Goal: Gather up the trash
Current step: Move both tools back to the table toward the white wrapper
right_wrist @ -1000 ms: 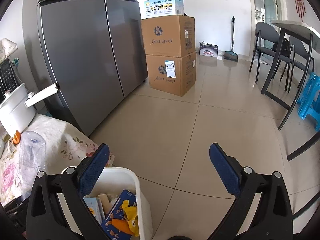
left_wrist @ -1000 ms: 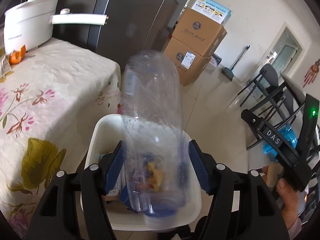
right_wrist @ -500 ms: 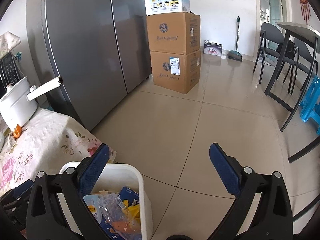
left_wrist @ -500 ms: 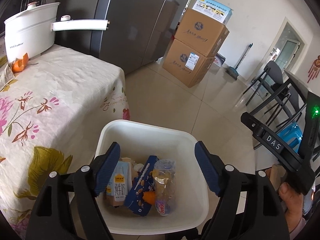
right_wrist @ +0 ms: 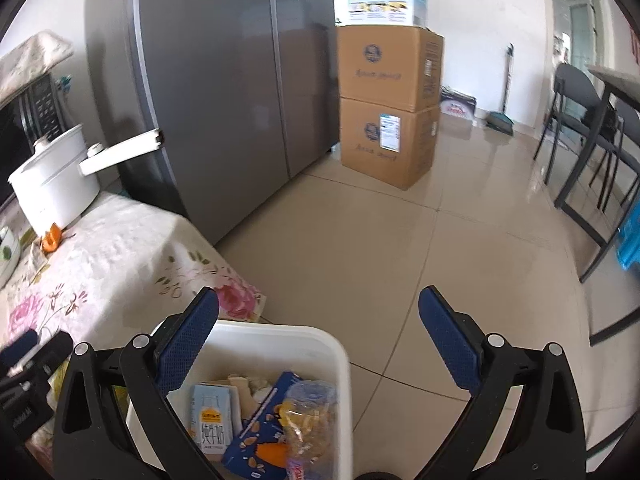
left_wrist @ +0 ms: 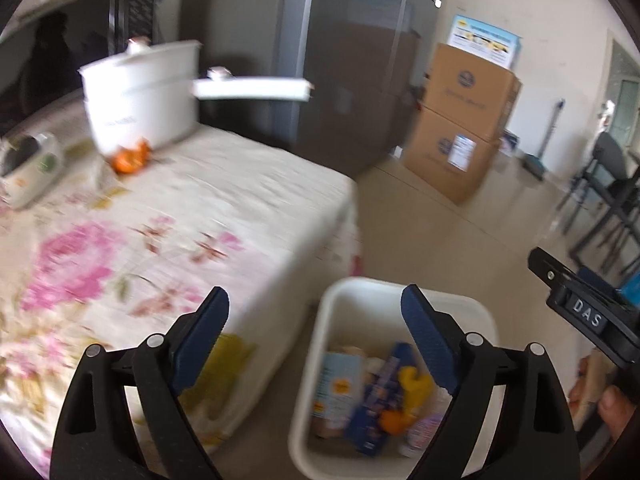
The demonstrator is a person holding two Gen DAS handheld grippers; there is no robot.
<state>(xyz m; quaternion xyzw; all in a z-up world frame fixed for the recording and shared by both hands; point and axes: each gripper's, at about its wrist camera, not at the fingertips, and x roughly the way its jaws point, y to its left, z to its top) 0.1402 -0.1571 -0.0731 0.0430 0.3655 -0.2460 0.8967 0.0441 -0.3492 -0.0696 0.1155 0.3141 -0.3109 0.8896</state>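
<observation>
A white bin (left_wrist: pixel 352 300) stands on the floor beside the table; it also shows in the right wrist view (right_wrist: pixel 288 336). In it lie a clear plastic bottle (right_wrist: pixel 308 416), a milk carton (right_wrist: pixel 212 416) and a blue snack box (right_wrist: pixel 260 432). My left gripper (left_wrist: pixel 316 340) is open and empty, over the table edge and the bin. My right gripper (right_wrist: pixel 320 344) is open and empty above the bin's far rim. An orange peel (left_wrist: pixel 130 158) lies on the flowered tablecloth (left_wrist: pixel 180 208) by a white pot (left_wrist: pixel 140 96).
A grey fridge (right_wrist: pixel 224 92) stands behind the table. Two stacked cardboard boxes (right_wrist: pixel 388 108) sit on the tiled floor. Dark chairs and a table (right_wrist: pixel 592 132) are at the right. A white device (left_wrist: pixel 28 168) lies at the table's left.
The left gripper let go of the clear bottle, which dropped into the bin. The left gripper then swung left toward the table. The right gripper stayed open over the bin.
</observation>
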